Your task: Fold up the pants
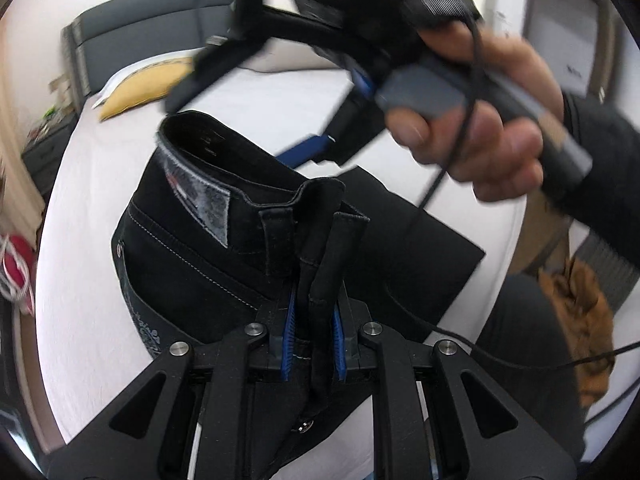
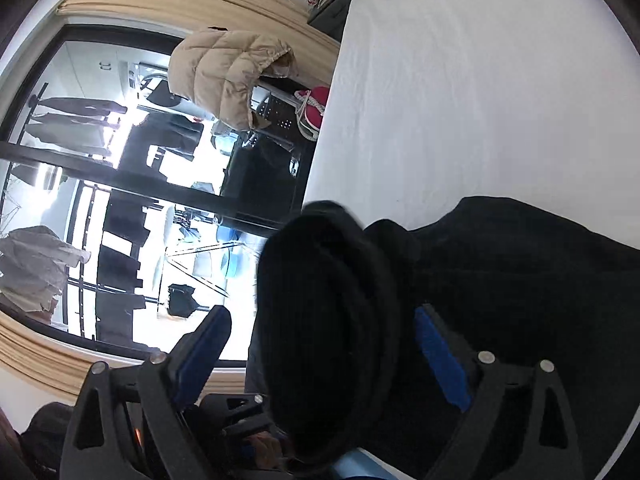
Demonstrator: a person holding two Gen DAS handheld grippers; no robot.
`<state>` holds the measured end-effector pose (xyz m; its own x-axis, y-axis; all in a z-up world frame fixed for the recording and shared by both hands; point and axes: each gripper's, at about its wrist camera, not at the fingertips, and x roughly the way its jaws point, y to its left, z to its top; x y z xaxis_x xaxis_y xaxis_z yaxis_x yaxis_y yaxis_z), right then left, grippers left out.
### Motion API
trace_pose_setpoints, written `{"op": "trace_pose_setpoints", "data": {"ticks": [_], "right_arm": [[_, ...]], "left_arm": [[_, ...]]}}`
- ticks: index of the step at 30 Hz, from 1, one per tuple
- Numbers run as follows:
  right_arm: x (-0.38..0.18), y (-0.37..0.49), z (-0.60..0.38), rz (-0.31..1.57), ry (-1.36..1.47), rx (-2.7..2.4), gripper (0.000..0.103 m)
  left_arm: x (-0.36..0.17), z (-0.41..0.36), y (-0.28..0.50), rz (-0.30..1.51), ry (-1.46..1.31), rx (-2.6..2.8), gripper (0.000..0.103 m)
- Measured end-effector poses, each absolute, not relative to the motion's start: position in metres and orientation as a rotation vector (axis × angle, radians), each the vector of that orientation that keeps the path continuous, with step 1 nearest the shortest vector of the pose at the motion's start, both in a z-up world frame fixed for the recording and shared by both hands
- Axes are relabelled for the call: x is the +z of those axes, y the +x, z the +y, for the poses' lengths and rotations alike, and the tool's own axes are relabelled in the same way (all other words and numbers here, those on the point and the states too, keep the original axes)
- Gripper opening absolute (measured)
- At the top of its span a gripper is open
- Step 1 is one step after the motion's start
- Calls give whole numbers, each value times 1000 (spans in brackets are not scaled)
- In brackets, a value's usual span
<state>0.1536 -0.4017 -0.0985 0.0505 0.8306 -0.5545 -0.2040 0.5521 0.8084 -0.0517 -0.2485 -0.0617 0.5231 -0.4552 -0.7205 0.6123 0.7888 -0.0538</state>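
Note:
Black pants lie partly folded on the white bed. My left gripper is shut on the waistband near a belt loop and holds it raised. My right gripper, blurred, hangs above the pants in the left wrist view. In the right wrist view my right gripper is open, its blue pads wide apart on either side of a bulge of the black pants, not pinching it.
A yellow pillow and dark headboard are at the bed's far end. A beige jacket hangs by a large window. A red bag sits beside the bed. A cable trails from the right gripper.

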Motion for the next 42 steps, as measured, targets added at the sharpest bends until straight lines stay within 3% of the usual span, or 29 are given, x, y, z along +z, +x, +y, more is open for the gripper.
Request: {"op": "trace_pose_setpoints", "data": {"ticks": [4, 5, 7, 9, 11, 23, 42], "right_arm": [[-98, 148, -408, 1288, 543, 820, 95], [-99, 147, -410, 1291, 511, 795, 88], [-104, 146, -411, 1311, 433, 741, 71], [-111, 146, -423, 1321, 395, 685, 37], [-119, 145, -440, 1331, 415, 623, 14], [-130, 123, -510, 1259, 478, 485, 12], [-182, 101, -571, 1218, 679, 424, 12]], "left_arm": [[-71, -273, -63, 787, 279, -683, 14], [-74, -277, -64, 786, 285, -688, 14], [-76, -285, -66, 784, 299, -699, 14], [-81, -294, -67, 791, 313, -709, 14], [-84, -300, -67, 798, 323, -725, 14], [-88, -365, -66, 780, 371, -835, 13], [-108, -384, -52, 837, 397, -901, 13]]}}
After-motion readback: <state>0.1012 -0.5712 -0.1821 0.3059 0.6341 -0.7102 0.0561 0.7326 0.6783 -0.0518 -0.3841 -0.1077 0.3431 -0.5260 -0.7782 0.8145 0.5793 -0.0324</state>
